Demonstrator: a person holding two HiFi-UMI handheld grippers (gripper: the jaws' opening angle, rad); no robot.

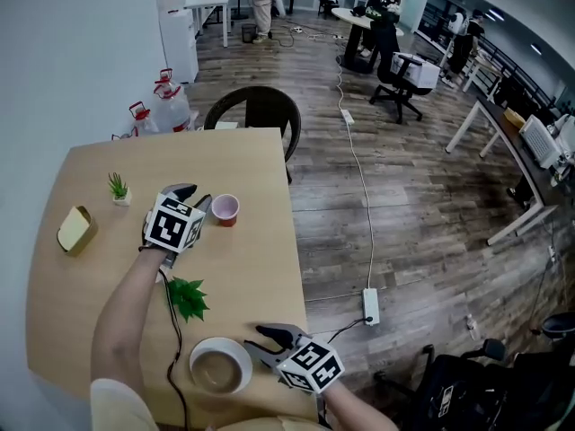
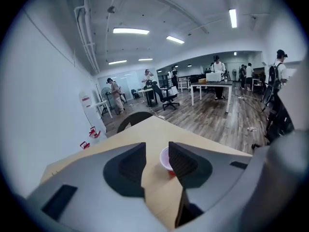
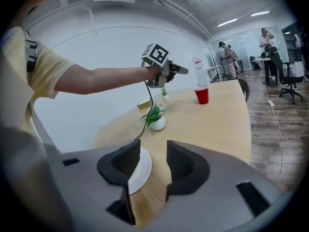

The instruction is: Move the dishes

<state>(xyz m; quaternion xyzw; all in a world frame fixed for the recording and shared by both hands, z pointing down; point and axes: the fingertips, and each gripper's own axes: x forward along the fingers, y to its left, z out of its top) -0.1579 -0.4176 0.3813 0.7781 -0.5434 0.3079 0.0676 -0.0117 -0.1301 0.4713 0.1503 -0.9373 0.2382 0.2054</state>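
A red cup (image 1: 225, 209) with a pale inside stands upright near the table's right edge. My left gripper (image 1: 198, 196) is open just left of it; in the left gripper view the cup (image 2: 165, 159) peeks out from behind the right jaw, beyond the fingertips, untouched. A white bowl (image 1: 220, 366) sits at the table's near edge. My right gripper (image 1: 258, 342) is open at its right side. In the right gripper view the bowl's rim (image 3: 140, 170) lies against the left jaw, just inside the gap, and the jaws stand apart.
The light wooden table (image 1: 260, 268) also holds a leafy plant in a white pot (image 1: 187, 296), a smaller potted plant (image 1: 119, 189) and a yellowish box (image 1: 76, 230) at the left. A dark chair (image 1: 256, 110) stands at the far side. Wood floor drops off to the right.
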